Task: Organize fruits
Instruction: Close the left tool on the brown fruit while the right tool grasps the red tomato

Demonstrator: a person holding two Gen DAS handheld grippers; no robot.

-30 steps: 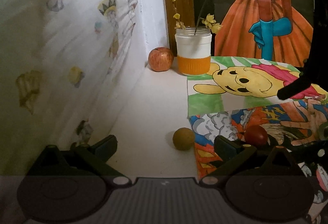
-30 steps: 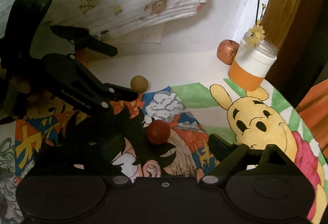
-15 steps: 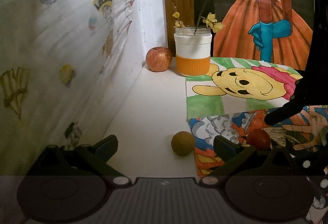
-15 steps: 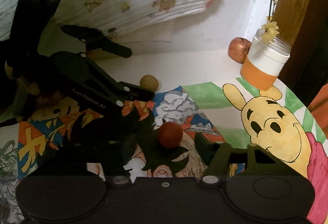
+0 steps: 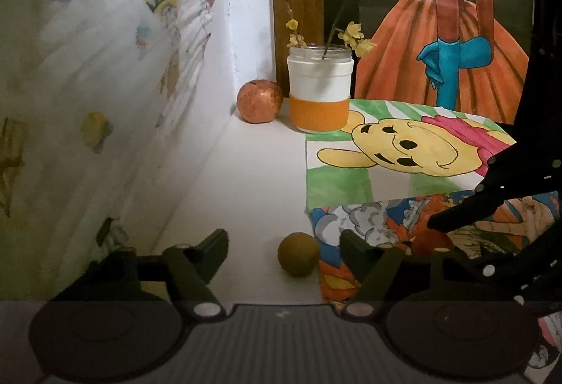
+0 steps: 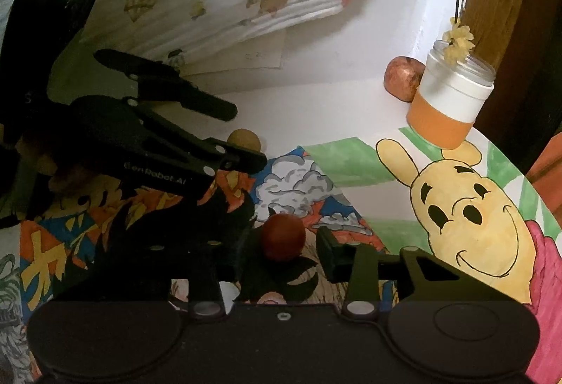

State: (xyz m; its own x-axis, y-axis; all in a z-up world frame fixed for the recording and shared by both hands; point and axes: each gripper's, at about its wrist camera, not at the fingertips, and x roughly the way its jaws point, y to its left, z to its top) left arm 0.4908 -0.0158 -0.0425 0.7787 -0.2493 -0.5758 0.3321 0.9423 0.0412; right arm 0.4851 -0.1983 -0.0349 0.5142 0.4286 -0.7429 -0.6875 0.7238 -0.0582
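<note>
Fruits: red fruit (image 6: 282,236) lying on a colourful drawing (image 6: 309,183), between the right gripper (image 6: 281,252) jaws, which are closing in, gap showing on one side. Olive-brown fruit (image 5: 298,254) sitting on the white tabletop (image 5: 253,180) between the left gripper (image 5: 281,252) jaws, narrowing but clear of it. Apple (image 5: 260,100) resting beside a jar (image 5: 319,89).

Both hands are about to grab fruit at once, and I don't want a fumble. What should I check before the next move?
1. Brown fruit between the left gripper jaws: ok; the jaws have just been closing.
2. Left jaws touching it: not ok, gaps show on both sides.
3. Red fruit between the right gripper jaws: ok; these have also just been closing.
4. Right grip firm: not ok, a gap shows on one side.
5. Apple and jar out of the way: ok.
</note>
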